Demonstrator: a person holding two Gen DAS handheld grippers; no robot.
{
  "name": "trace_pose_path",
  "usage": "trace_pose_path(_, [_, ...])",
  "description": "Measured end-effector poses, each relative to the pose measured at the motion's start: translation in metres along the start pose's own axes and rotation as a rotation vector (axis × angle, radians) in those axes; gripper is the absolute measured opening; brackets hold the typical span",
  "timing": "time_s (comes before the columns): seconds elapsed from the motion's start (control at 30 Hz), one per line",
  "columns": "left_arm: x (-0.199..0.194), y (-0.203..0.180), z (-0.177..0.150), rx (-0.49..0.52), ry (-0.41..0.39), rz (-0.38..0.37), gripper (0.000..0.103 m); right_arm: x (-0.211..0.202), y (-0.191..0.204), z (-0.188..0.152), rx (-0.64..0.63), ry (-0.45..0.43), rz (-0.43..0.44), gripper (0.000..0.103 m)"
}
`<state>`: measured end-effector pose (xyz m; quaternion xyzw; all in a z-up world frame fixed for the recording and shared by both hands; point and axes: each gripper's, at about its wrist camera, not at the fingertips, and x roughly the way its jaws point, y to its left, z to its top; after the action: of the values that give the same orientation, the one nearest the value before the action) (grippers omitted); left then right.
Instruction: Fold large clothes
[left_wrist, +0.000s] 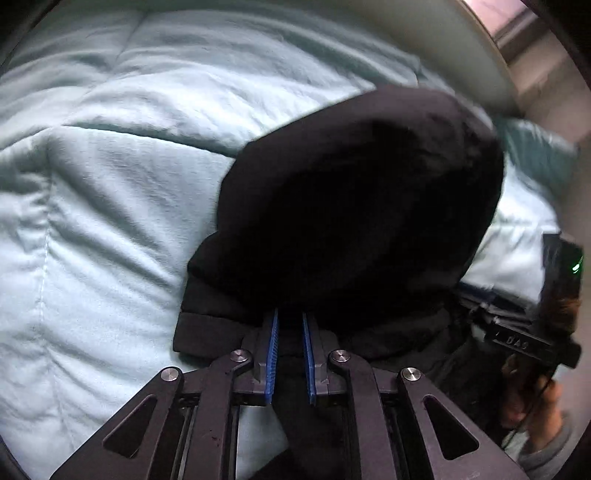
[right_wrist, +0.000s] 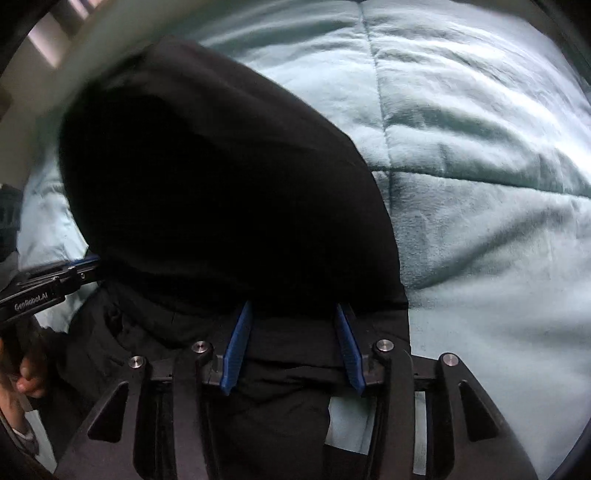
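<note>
Black garment (left_wrist: 354, 206) lies bunched on the pale blue quilt (left_wrist: 110, 184) of the bed, its near hem under both claws. Left claw (left_wrist: 290, 321) is nearly together, pinching a fold of the hem; right claw (right_wrist: 293, 314) stands apart, cloth between its pads but not pressed. Best next move, likely: right should close firmly on the hem before both carry the edge over evenly, level with each other.

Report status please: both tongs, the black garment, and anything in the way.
Left tongs nearly shut, pinching black garment. Right tongs apart, garment between them, grip unclear. Garment bunched on pale blue quilt. Nothing in the way.
</note>
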<state>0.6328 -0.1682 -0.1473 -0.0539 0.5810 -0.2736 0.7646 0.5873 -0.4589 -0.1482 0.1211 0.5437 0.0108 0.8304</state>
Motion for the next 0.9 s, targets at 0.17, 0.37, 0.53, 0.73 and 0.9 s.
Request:
trace_pose_path(0.17, [-0.052,-0.025,-0.002,0.093,-0.122,0.018,0.014,-0.047,0.015,0.013,-0.055,-0.094,0.028,0.049])
trace_pose_path(0.37, [-0.067,-0.039,0.029,0.106,-0.206,0.072,0.017,-0.048,0.039,0.072,-0.034,-0.179,0.01,0.05])
trace_pose_path(0.53, [0.005,0.0,0.03,-0.001,-0.002,0.136,0.017,0.023,0.026,0.084,0.028,-0.03,-0.016,0.05])
trace_pose_path(0.73, [-0.004,0.001,0.019,0.038,-0.047,0.132,0.017,0.023,0.03,0.072,-0.075,-0.034,-0.011,0.051])
trace_pose_path(0.9, [-0.049,-0.021,-0.007,0.101,-0.126,0.111,0.018,-0.025,0.026,0.069,-0.131,-0.078,0.044,0.055])
